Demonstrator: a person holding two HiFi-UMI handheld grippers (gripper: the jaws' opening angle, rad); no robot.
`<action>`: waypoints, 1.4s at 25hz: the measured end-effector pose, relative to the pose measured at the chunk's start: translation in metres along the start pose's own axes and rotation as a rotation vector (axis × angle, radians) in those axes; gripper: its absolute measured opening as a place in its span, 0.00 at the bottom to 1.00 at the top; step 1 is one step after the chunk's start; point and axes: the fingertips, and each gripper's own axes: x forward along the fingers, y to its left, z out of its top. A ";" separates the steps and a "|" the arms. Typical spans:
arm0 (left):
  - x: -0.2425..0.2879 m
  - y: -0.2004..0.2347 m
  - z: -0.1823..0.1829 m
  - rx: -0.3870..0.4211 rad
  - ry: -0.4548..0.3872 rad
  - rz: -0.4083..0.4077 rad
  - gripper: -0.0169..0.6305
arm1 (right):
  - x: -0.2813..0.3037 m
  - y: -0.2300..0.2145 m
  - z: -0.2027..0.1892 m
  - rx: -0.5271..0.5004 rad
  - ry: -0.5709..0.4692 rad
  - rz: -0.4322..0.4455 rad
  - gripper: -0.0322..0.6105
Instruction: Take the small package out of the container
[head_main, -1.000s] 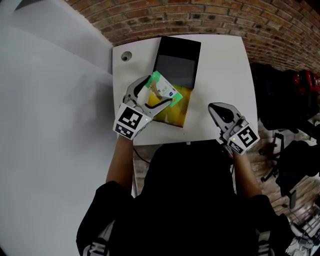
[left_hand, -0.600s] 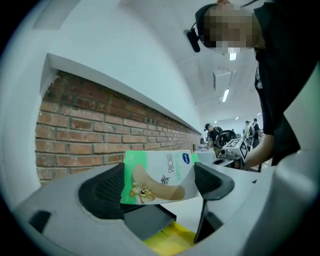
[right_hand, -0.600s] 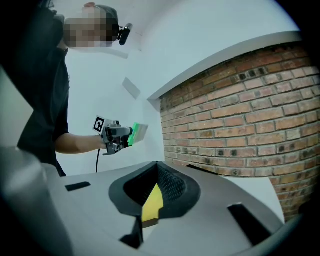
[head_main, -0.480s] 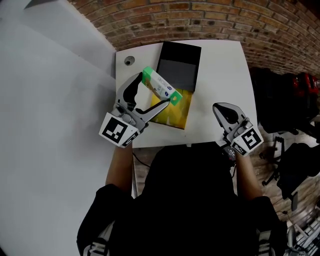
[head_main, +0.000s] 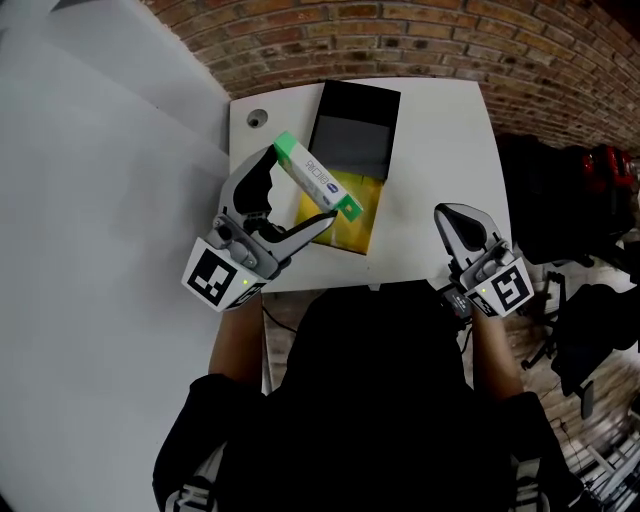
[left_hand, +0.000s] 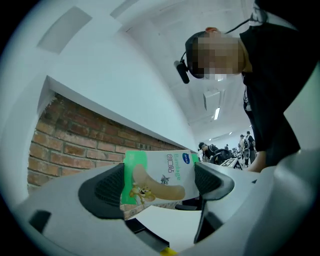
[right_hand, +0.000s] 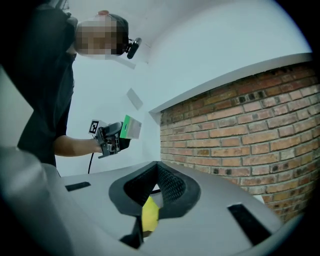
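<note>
A white table is lying under the left gripper and the right gripper. A round grommet is sitting just beyond the left gripper. A brick wall is running along the table's far edge, ahead of both. A pale wall is spreading out to the left gripper's left. To the right gripper's right, a chair and a red thing are standing on a wooden floor. Distant people are showing past the left gripper's right jaw.

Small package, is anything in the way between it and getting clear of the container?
Nothing visible does. The left gripper clamps the small package by its sides, holding it tilted in the air above the container, with nothing over or around it.
</note>
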 end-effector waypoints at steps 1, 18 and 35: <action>-0.001 -0.002 0.005 -0.002 -0.026 -0.012 0.71 | 0.000 0.000 0.003 -0.004 -0.007 -0.002 0.06; -0.005 -0.051 0.006 -0.197 -0.172 -0.279 0.71 | -0.024 -0.004 0.016 -0.048 -0.056 -0.052 0.06; 0.001 -0.060 -0.015 -0.235 -0.126 -0.318 0.71 | -0.026 0.001 0.006 -0.032 -0.033 -0.028 0.06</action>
